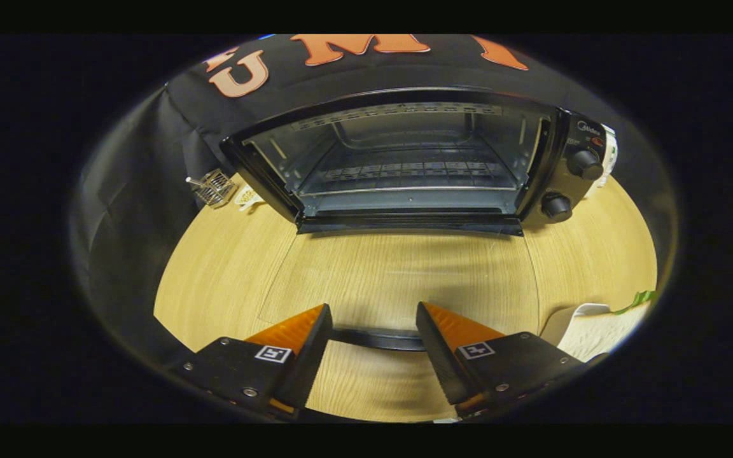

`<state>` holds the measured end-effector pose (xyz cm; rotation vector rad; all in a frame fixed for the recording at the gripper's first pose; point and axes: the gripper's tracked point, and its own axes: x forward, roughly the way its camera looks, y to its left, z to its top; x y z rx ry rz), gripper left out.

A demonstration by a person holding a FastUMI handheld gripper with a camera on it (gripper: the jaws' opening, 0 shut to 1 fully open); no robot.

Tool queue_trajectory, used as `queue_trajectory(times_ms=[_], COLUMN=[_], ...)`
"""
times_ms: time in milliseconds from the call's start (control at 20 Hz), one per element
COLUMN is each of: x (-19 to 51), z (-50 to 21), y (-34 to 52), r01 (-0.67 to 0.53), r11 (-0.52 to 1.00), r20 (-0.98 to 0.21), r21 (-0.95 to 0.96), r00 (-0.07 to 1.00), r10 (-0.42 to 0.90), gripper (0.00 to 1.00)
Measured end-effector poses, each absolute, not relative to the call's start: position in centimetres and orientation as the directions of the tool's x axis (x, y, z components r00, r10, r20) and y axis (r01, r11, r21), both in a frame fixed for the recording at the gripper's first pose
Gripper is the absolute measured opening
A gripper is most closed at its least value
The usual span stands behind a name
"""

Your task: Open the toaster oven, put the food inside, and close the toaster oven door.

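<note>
Hovering low over the bench (226, 267), your gripper (373, 321) points straight at the toaster oven (404, 159), its two fingers (300, 331) spread wide with nothing pressed between them. A dark bar, the door handle (376, 338), runs crosswise in the gap between the fingers, but neither finger touches it as far as you can see. The glass door (404, 280) lies folded down flat, hinged at the oven's front lip and reaching toward you; the wood grain of the bench shows through it, and its outline is faint.

Beyond the fingers the oven stands at the far edge of the bench, its mouth open. Inside you can see a wire rack (404, 172) spanning the chamber. Two round knobs (585, 164) sit one above the other on the panel at the oven's right side.

Near your right finger, at the bench's right edge, part of a white plate (560, 321) carries a slice of bread (602, 334) with a bit of green (640, 299) at its far rim. Left of the oven, at the far left corner, a small wire basket (214, 187) stands just beside a pale object too small to tell.

The bench is light wood laminate, and black cloth walls close it in behind and to the left.
</note>
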<state>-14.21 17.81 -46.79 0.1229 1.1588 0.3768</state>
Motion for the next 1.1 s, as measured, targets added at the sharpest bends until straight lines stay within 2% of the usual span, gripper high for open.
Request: queue_trajectory(times_ms=[200,500,700,1100], x=[-14.8,-15.4,-15.6,-17.3], z=[-45.7,-41.0,-39.1,-36.5], y=[16.3,11.5,7.2,-4.3], r01=[-0.202,-0.198,-0.184,-0.009], r11=[0.935,0.942,0.960,0.992], r20=[-0.865,-0.817,-0.807,-0.805], r21=[0.290,0.272,0.210,0.124], r00=[0.363,0.469,0.522,0.584], r10=[0.346,0.335,0.277,0.106], gripper=[0.79,0.84,0.88,0.91])
